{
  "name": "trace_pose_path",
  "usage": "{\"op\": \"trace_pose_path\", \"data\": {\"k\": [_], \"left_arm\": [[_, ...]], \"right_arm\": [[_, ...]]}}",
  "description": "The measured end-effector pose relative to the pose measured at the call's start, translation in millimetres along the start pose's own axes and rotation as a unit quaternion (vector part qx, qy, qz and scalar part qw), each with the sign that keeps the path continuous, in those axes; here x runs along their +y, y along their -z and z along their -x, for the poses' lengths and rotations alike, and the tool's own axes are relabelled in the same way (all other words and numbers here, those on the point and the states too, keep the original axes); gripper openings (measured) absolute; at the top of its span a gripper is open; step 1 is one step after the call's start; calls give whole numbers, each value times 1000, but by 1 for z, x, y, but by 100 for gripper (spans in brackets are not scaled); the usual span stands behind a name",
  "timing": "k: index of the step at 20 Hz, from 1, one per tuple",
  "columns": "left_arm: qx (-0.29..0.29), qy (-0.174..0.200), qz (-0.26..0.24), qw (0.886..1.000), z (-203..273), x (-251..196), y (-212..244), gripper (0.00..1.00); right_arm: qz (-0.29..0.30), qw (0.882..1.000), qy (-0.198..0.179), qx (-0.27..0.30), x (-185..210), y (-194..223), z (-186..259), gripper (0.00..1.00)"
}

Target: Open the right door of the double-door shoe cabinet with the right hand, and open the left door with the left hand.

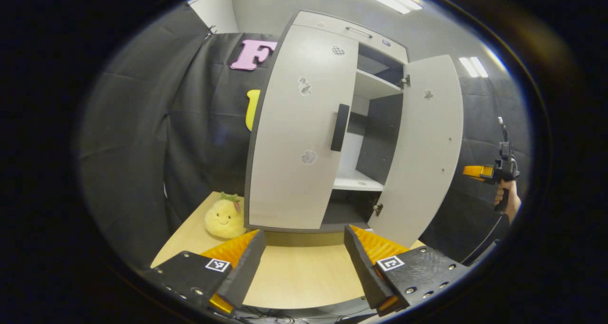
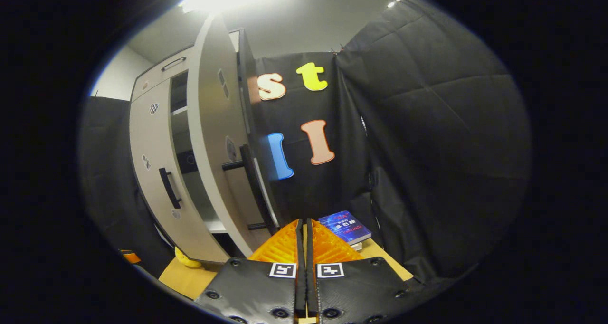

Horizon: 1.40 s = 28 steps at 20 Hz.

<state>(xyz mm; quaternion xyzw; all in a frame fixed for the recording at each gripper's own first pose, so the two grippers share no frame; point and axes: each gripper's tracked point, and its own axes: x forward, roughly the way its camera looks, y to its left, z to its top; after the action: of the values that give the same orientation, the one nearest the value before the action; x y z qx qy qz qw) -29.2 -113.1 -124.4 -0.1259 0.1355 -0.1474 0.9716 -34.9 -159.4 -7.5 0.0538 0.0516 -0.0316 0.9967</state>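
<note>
Plush toy point(image 1: 224, 218) is sitting at the far left of the desk point(image 1: 294, 276), beside the cabinet's base. Shoe cabinet point(image 1: 332, 27) is standing on the desk, directly ahead of the left gripper point(image 1: 304, 248), whose jaws are spreading wide with nothing between them. Left door point(image 1: 294, 138) is lying flush and closed; its handle point(image 1: 339, 127), a dark bar with a vertical long axis, is sitting at the door's inner edge, above and slightly right of the gripper's midline and well apart from it. By this reading the left gripper is the nearer one for that handle, and the approach would be forward and up, jaws straddling the bar sideways. Right door point(image 1: 427, 148) is standing swung open, shelves point(image 1: 358, 184) showing behind it. Right gripper point(image 2: 304, 238), in the right gripper view, is pressing its fingers together on nothing, just beside the open door's own handle point(image 2: 254, 188). Book point(image 2: 344, 226) is lying on the desk beyond it.
</note>
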Motion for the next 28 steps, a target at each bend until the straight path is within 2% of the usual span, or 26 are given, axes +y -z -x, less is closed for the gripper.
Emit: {"op": "trace_pose_path", "data": {"k": [5, 7, 9, 12, 13, 14, 15, 16, 18, 19, 20, 21, 25, 26, 27, 28], "left_arm": [[-18, 5, -26, 999, -20, 8, -21, 95], [-23, 6, -34, 999, -32, 11, -34, 95], [-36, 17, -35, 999, -43, 6, -52, 95], [-59, 20, -44, 997, -64, 1, -78, 95], [-66, 18, -47, 997, -74, 0, -88, 95], [-74, 16, -47, 996, -82, -4, -97, 95], [-81, 14, -46, 996, -91, -8, -106, 95], [-86, 11, -45, 995, -99, -13, -114, 95], [-94, 4, -44, 995, -117, -23, -129, 95], [-99, 0, -45, 994, -128, -27, -136, 95], [-102, -4, -47, 994, -137, -34, -142, 95], [-105, -8, -50, 993, -147, -41, -149, 95], [-120, -25, -70, 990, -176, -70, -174, 94], [-121, -29, -73, 990, -185, -75, -178, 94], [-122, -34, -75, 989, -194, -79, -182, 94], [-125, -39, -77, 988, -202, -82, -186, 94]], "right_arm": [[5, 998, 49, -25, -30, -17, 12, 0], [8, 998, 61, -21, -33, -20, 18, 3], [15, 997, 78, -25, -44, -29, 25, 21], [32, 991, 129, -34, -77, -39, 28, 100], [39, 987, 150, -33, -89, -41, 30, 99], [47, 985, 164, -39, -97, -46, 27, 92], [50, 983, 171, -47, -104, -52, 22, 92], [50, 982, 172, -53, -110, -58, 16, 98], [47, 984, 163, -56, -115, -61, -2, 98], [50, 984, 162, -58, -120, -63, -9, 92], [53, 983, 163, -59, -126, -65, -19, 92], [56, 983, 163, -58, -130, -66, -28, 98], [63, 987, 142, -45, -139, -63, -72, 98], [64, 988, 136, -43, -141, -62, -83, 92], [64, 989, 130, -42, -143, -62, -93, 98], [65, 989, 126, -40, -146, -61, -104, 98]]}}
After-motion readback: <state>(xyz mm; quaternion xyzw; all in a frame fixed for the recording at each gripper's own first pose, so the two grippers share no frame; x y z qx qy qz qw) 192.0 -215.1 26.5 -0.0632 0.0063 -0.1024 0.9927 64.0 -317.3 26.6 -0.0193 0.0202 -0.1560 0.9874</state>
